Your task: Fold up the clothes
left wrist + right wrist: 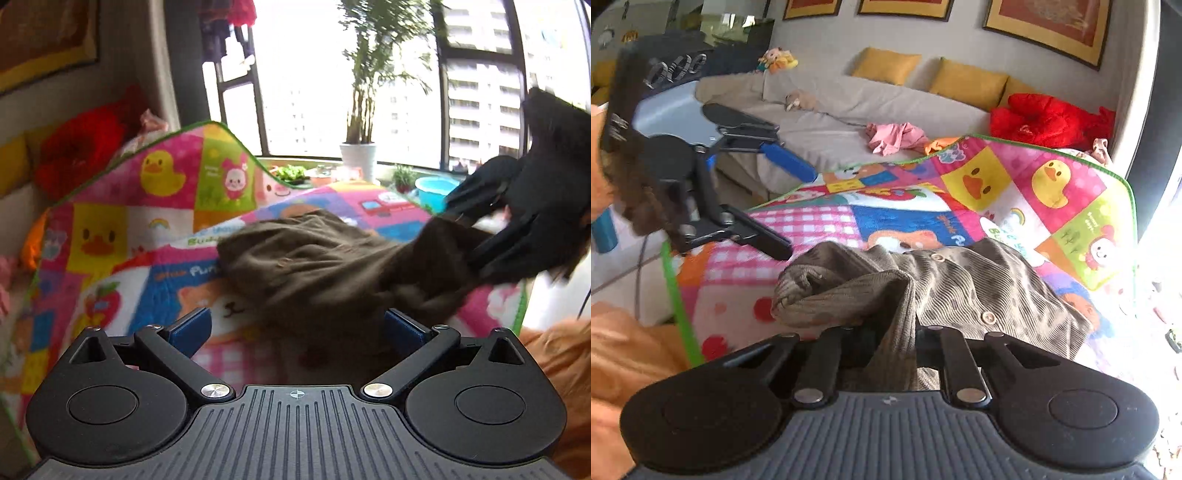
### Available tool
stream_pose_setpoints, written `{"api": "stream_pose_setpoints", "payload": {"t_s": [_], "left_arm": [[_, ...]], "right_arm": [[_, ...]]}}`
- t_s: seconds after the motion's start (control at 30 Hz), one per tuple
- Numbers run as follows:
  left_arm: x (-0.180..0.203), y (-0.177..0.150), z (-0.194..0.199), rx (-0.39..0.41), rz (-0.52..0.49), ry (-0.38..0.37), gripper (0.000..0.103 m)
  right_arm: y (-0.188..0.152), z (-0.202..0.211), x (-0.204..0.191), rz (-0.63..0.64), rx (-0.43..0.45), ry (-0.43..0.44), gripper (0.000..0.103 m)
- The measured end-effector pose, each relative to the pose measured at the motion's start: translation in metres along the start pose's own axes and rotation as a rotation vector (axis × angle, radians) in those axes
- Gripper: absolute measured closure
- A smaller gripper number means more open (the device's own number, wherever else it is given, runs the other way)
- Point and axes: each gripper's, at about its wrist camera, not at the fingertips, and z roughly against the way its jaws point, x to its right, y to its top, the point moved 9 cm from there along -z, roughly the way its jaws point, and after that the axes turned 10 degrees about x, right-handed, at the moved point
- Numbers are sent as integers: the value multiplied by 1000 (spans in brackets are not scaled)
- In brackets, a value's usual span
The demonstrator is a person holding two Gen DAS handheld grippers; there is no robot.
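Right hand-held gripper (886, 332) pinches one corduroy shirt (960, 284); left hand-held gripper (297, 328) spread wide

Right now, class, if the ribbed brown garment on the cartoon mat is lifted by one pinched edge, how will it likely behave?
The brown garment will probably hang limp: it already lies bunched and creased. Its ribbed cloth likely grips well, since the right hand-held gripper holds a fold. It probably will not slide far on the fleecy mat.

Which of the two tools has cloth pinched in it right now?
The right tool: shut on the brown corduroy garment. The left tool is spread open, empty, above the cartoon blanket.
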Motion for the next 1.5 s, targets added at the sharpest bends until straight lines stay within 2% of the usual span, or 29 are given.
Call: {"api": "stream_pose_setpoints", "payload": {"t_s": [0.13, 0.3, 0.43, 0.57, 0.73, 0.77, 0.83, 0.9, 0.93, 0.97, 1.03, 1.1, 1.17, 1.23, 1.3, 1.43, 1.5], "left_arm": [[38, -5, -12, -9, -124, -87, 1], [84, 5, -50, 51, -214, -188, 1], [78, 17, -82, 65, -125, -241, 1], [61, 17, -106, 37, 56, -336, 1], [27, 10, -131, 0, 225, -264, 1], [17, 7, -137, -20, 263, -232, 1], [-1, 1, -151, -67, 341, -164, 1], [-17, -5, -161, -94, 445, -155, 1], [-21, -5, -164, -99, 472, -156, 1], [-25, -6, -168, -104, 493, -157, 1], [-29, -8, -170, -103, 504, -142, 0], [-33, -10, -172, -100, 516, -118, 0], [-41, -10, -174, -95, 538, -76, 0], [-51, -9, -171, -85, 585, -42, 0], [-57, -9, -168, -85, 625, -40, 0], [-57, -1, -163, -101, 614, -44, 2], [-59, 17, -158, -58, 587, -48, 2]], "right_arm": [[12, 35, -1, 10, -27, 17, 92], [30, 59, 12, 98, -38, 1, 92], [41, 45, 34, 130, -47, 28, 92], [48, 2, 71, 140, -58, 46, 91], [46, -70, 120, 134, -69, 25, 86], [45, -81, 128, 131, -69, 6, 83], [48, -96, 143, 121, -59, -44, 83], [55, -102, 158, 100, -29, -88, 77], [64, -94, 164, 77, 11, -104, 61], [70, -84, 170, 65, 50, -125, 39], [81, -59, 179, 56, 126, -178, 23], [78, -40, 188, 10, 152, -202, 20], [57, -43, 190, -24, 117, -213, 13], [33, -52, 189, -54, 68, -223, 11], [9, -61, 188, -83, 19, -233, 11], [-40, -77, 186, -141, -79, -253, 9], [-64, -85, 185, -170, -128, -263, 4]]}}
